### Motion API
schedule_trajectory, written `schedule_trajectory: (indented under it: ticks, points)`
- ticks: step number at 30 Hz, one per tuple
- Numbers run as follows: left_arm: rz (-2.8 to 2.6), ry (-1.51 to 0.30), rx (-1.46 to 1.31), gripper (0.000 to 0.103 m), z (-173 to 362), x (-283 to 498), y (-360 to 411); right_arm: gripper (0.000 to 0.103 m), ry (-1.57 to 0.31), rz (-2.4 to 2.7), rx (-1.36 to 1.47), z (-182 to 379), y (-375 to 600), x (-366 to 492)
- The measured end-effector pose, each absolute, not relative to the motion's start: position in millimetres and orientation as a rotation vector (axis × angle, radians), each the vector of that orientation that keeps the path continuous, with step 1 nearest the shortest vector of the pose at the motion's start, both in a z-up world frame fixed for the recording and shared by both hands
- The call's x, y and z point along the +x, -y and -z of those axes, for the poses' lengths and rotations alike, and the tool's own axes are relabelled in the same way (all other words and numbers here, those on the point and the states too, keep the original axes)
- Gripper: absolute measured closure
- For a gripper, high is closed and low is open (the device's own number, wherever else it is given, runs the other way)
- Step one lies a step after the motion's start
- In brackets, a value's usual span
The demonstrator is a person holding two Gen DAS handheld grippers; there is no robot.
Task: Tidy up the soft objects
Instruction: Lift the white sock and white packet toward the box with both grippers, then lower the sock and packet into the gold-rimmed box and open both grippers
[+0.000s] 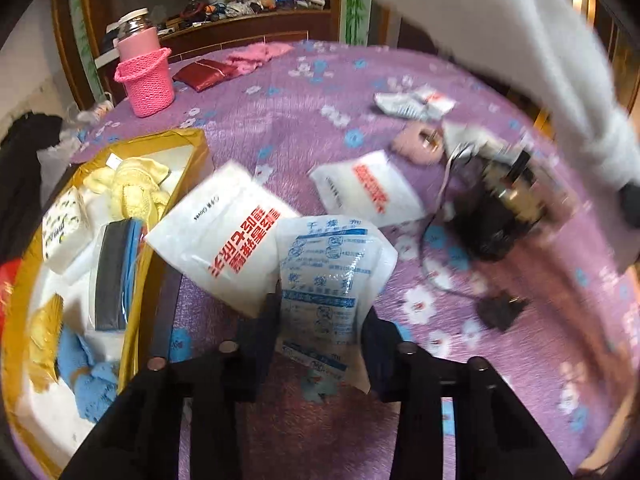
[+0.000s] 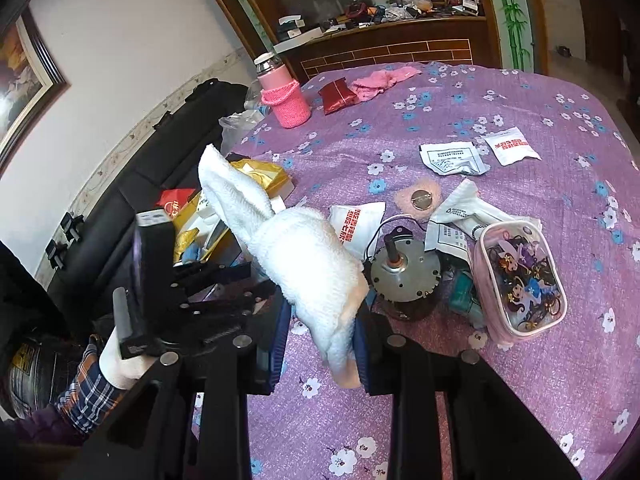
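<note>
Your left hand-held gripper (image 1: 320,320) pinches a white packet with blue print (image 1: 326,280) by its lower end, so the rest hangs free above the purple flowered cloth of the desk (image 1: 300,120). That hold lets you swing it toward the gold box (image 1: 188,140) just to its left, where a yellow knit piece (image 1: 132,188), a blue knit piece (image 1: 88,376) and a tissue pack (image 1: 66,228) already lie. Your right hand-held gripper (image 2: 320,344) is pressed on a rolled white towel (image 2: 304,256), gripped near one end with the loose end pointing up and away, lifted off the desk. A motor (image 2: 406,276) with its wire stands just behind the towel; being hard, it likely stays out. More white packets (image 2: 512,146) and a cartoon pouch (image 2: 520,276) lie on the cloth, not yet sorted.
</note>
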State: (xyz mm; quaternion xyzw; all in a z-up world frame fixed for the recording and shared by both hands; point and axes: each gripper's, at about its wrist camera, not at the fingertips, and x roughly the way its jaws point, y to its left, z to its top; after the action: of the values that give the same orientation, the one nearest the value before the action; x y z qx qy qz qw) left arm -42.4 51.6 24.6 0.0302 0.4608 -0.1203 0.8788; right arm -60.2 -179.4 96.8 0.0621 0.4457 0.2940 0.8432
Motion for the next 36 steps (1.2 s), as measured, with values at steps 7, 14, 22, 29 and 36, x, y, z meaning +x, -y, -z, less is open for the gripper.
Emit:
schedule_trajectory:
  ticks: [7,14,22,29,36]
  points:
    - [0.324,-0.911,-0.183,0.068,-53,-79,-99,0.075,-0.942,-0.68,0.139,-101,154,-57]
    - [0.144,-0.827,-0.26,0.068,-79,-101,-189,0.075,-0.985,-0.803,0.158,-100,90,-45]
    - [-0.066,-0.89,-0.206,0.061,-50,-102,-245,0.075,-1.074,-0.889,0.149,-85,3,-28]
    - [-0.059,-0.912,-0.232,0.041,-33,-105,-253,0.075,-1.157,-0.86,0.056,-63,-73,-9]
    - [-0.043,-0.829,-0.328,0.035,-49,-125,-273,0.072,-1.291,-0.701,0.025,-22,-103,8]
